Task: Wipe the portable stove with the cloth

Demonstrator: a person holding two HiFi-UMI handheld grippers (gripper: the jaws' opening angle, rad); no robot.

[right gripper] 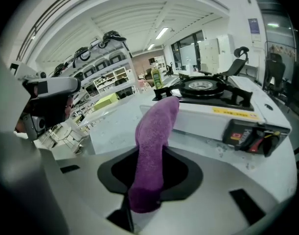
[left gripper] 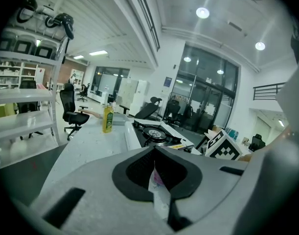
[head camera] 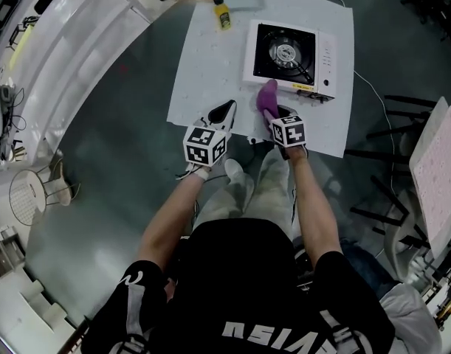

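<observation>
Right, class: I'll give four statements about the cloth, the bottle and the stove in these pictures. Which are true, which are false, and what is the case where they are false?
1. The purple terry cloth is gripped in the right claw. True.
2. The yellow plastic bottle stands on top of the white portable stove with the black top. False: it stands on the white table, apart from the stove.
3. A pot sits on the round metal burner. False: nothing sits on the burner.
4. The stove rests on the white table. True.
</observation>
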